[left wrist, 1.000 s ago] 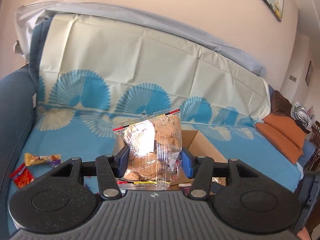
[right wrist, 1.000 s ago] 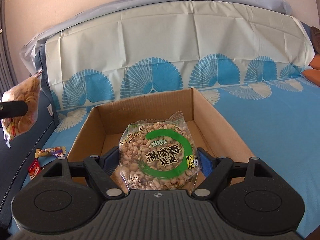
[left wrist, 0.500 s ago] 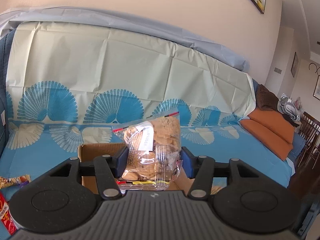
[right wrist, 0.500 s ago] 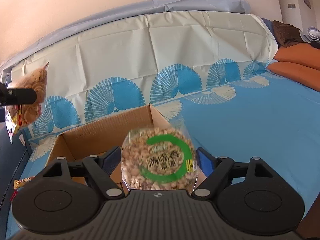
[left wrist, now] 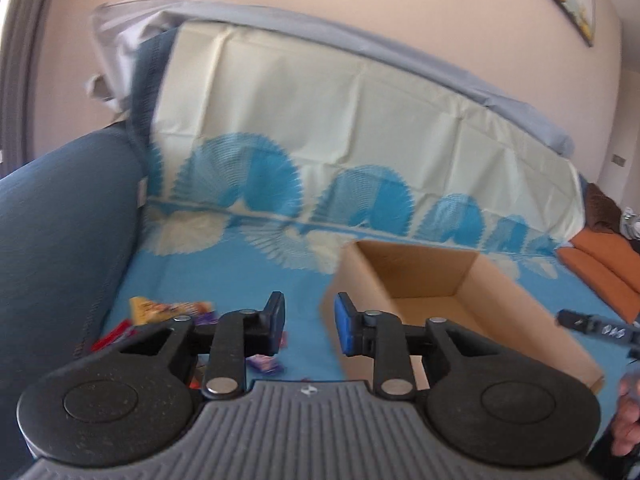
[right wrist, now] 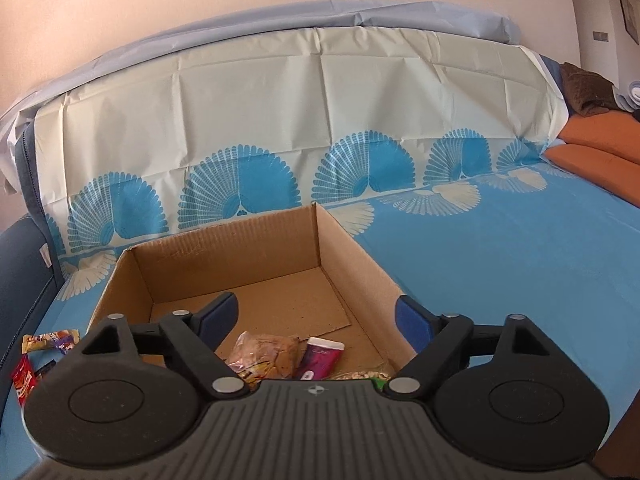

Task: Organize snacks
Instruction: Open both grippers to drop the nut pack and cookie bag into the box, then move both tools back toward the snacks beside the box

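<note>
My left gripper (left wrist: 310, 314) is empty, its jaws narrow and closing, and it hangs over the blue cover left of the cardboard box (left wrist: 440, 280). Loose snacks lie below it: a yellow packet (left wrist: 146, 308), a red packet (left wrist: 112, 334) and a purple wrapper (left wrist: 264, 362). My right gripper (right wrist: 317, 304) stands wide over the cardboard box (right wrist: 348, 240), jaws closing slightly, nothing between them. In the box lie the cookie bag (right wrist: 264, 354), a pink packet (right wrist: 320, 358) and an edge of the puffed-grain bag (right wrist: 360, 376).
The sofa's dark blue armrest (left wrist: 60, 220) rises at the left. A cream and blue cover (right wrist: 280, 120) drapes the backrest. Orange cushions (right wrist: 600, 148) lie far right. Part of the other gripper (left wrist: 592, 326) and a hand (left wrist: 628, 420) show at the left view's right edge.
Both grippers let go of their bags, which now lie in the box. The left gripper swung left and down toward the loose snacks, and its jaws narrowed.
</note>
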{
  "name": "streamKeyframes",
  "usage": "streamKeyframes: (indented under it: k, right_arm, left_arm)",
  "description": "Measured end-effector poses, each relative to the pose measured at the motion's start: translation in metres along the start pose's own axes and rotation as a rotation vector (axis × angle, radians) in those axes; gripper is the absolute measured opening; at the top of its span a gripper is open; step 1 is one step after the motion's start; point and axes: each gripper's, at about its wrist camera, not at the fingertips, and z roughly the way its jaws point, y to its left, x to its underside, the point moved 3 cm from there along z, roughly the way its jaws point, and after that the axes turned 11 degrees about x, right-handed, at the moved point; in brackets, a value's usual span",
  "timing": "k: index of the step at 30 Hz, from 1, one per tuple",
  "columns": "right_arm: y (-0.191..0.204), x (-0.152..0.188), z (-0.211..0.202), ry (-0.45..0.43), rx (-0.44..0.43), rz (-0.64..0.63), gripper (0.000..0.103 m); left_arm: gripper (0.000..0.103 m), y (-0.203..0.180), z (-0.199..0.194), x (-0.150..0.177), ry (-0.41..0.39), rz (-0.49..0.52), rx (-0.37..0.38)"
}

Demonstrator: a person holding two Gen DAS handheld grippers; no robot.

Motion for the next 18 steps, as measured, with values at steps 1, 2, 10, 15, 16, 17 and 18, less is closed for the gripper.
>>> streamKeyframes:
  k: [1,2,10,15,16,17,18]
  right_arm:
    - [0.003,0.001,-0.001,-0.005,-0.011,-0.008,0.065]
    - [0.007,0.001,-0.003,-0.005,-0.032,-0.016,0.050]
    - [0.050,0.005,-0.030,-0.052,-0.208,-0.081,0.027]
    - [0.092,0.010,-0.072,-0.181,-0.347,-0.196,0.018]
    - [0.103,0.012,-0.083,-0.228,-0.378,-0.226,0.017]
    - [0.114,0.015,-0.093,-0.260,-0.421,-0.258,0.017]
    - [0.127,0.018,-0.101,-0.280,-0.462,-0.295,0.017]
  left_arm:
    - [0.023,0.019,-0.004,0.007,0.009,-0.009,-0.041]
    - [0.022,0.038,-0.007,0.015,0.023,-0.019,-0.083]
    - [0.020,0.105,-0.030,0.049,0.023,-0.238,-0.090]
    - [0.020,0.103,-0.026,0.050,0.038,-0.223,-0.097]
    - [0.020,0.104,-0.026,0.050,0.035,-0.229,-0.096]
    - [0.020,0.103,-0.025,0.049,0.031,-0.235,-0.094]
    - [0.020,0.104,-0.026,0.049,0.023,-0.240,-0.090]
